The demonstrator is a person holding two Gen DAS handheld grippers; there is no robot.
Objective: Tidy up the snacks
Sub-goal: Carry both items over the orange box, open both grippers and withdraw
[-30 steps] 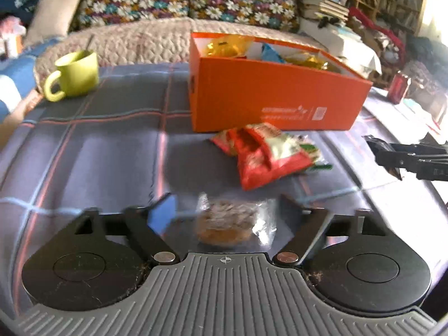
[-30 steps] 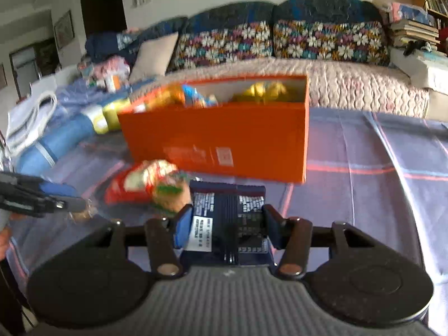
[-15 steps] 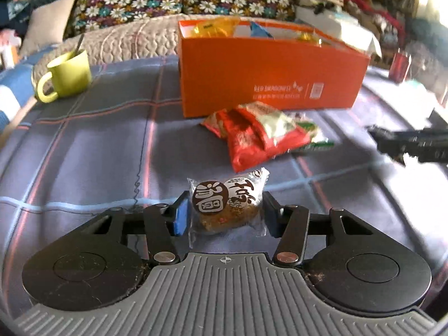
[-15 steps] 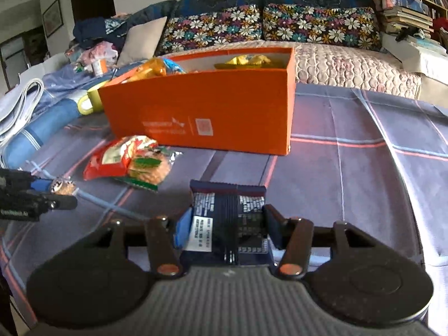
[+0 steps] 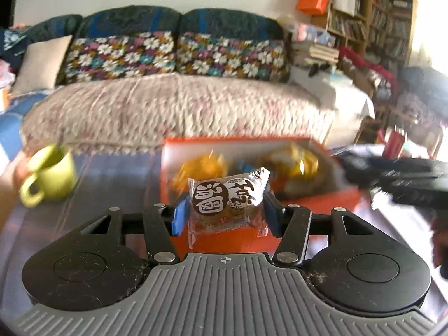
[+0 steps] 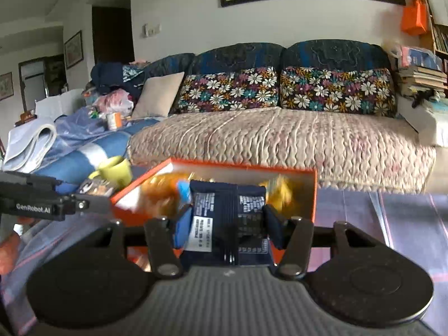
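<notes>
Lifted over the near wall of the orange box [image 5: 330, 198], my left gripper [image 5: 226, 213] carries a clear-wrapped brown cake packet [image 5: 226, 196]. The pads still press on the packet, and the jaws are opening slightly. My right gripper [image 6: 226, 219] is shut on a dark blue snack packet [image 6: 224, 212], raised at the near edge of the orange box [image 6: 314, 196]. Yellow and orange packets [image 6: 159, 190] lie inside the box. In the right wrist view the left gripper [image 6: 92, 204] enters from the left.
A green mug [image 5: 51, 176] with a spoon stands left of the box on the plaid cloth. A red can [image 5: 394, 142] stands at the far right. Behind the table is a sofa [image 6: 280, 140] with flowered cushions. Book stacks are piled at the right.
The left gripper closed on the cake packet and lifted it from the table up to the box. The right gripper rose and moved forward to the box with its blue packet.
</notes>
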